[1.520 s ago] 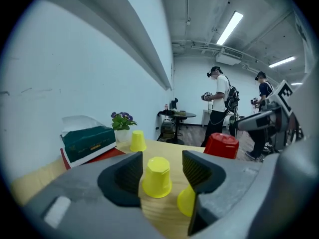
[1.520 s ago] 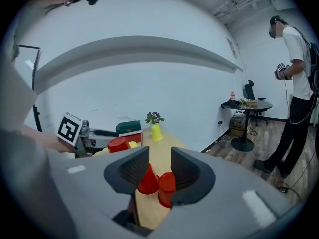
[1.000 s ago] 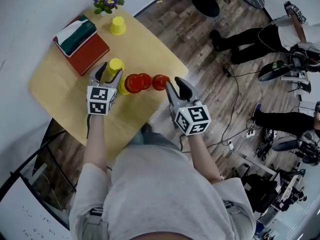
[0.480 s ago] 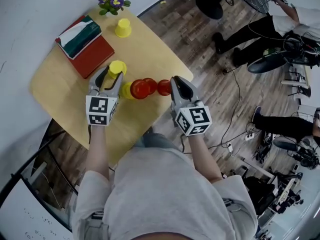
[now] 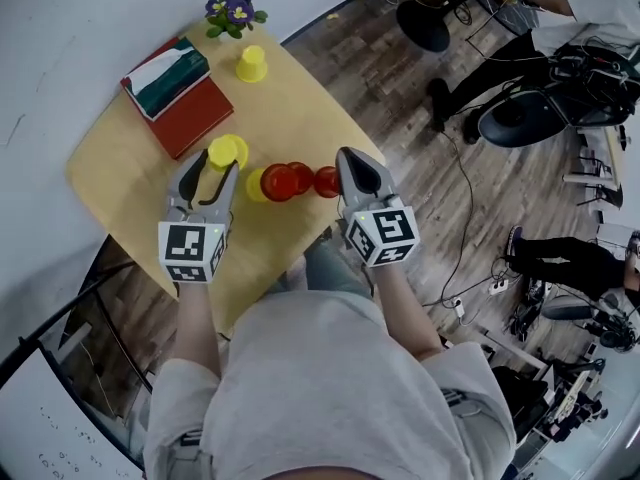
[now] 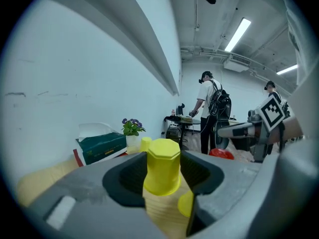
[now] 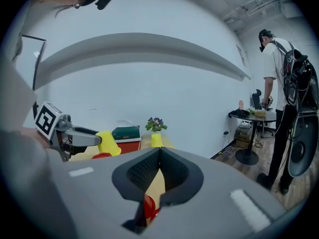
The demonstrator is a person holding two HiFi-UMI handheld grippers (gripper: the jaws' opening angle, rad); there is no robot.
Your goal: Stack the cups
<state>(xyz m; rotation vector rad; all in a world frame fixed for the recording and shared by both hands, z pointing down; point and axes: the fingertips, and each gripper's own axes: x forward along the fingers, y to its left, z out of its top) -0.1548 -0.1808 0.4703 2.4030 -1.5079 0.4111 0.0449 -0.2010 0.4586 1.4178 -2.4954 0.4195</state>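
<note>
My left gripper point(image 5: 218, 164) point(image 6: 160, 183) has just closed on an upturned yellow cup point(image 5: 228, 151) point(image 6: 162, 158) and holds it above the table. A second yellow cup point(image 5: 254, 184) point(image 6: 185, 203) sits on the wooden table point(image 5: 120, 183) just below it. Beside that lie two red cups point(image 5: 280, 182) close together and a third red cup point(image 5: 327, 181). My right gripper point(image 5: 352, 160) point(image 7: 159, 151) has just closed with nothing between its jaws. Its tip is right of the third red cup point(image 7: 148, 205). Another yellow cup point(image 5: 251, 64) stands at the far edge.
A tissue box point(image 5: 165, 73) rests on a red book point(image 5: 195, 118) at the table's far left, with a small flower pot point(image 5: 236, 10) behind it. People, chairs and cables occupy the floor to the right.
The left gripper has risen with the yellow cup, off the cup beneath it. The right gripper's jaws have closed and it has edged toward the red cups.
</note>
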